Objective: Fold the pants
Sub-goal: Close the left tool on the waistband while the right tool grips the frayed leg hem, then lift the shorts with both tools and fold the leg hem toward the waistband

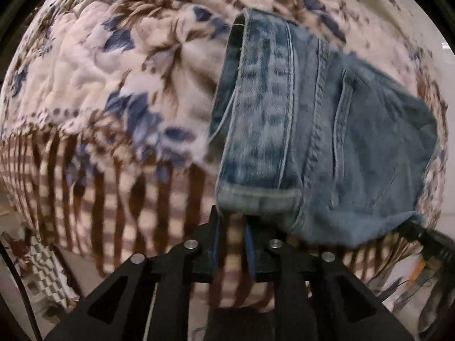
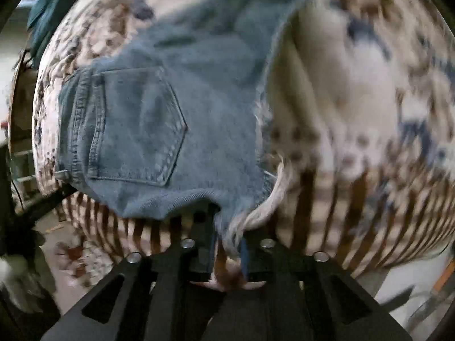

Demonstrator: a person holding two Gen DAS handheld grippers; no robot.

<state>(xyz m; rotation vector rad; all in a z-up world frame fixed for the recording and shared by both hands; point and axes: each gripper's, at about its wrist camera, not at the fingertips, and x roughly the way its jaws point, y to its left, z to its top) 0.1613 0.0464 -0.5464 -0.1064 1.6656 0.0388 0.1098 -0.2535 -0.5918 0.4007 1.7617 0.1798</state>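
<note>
The left gripper (image 1: 231, 221) is seen with its jaws slightly parted and nothing between the pads, the waistband end of the jeans (image 1: 318, 130) lying just past its fingertips on the floral quilt (image 1: 113, 85). A narrow gap is likewise shown by the right gripper (image 2: 229, 237), where a frayed hem corner of the jeans (image 2: 159, 119) is caught between the fingers, though whether it is pinched cannot be told through the blur. The jeans are laid folded, back pocket (image 2: 139, 125) up, near the quilt's striped border (image 2: 355, 213).
</note>
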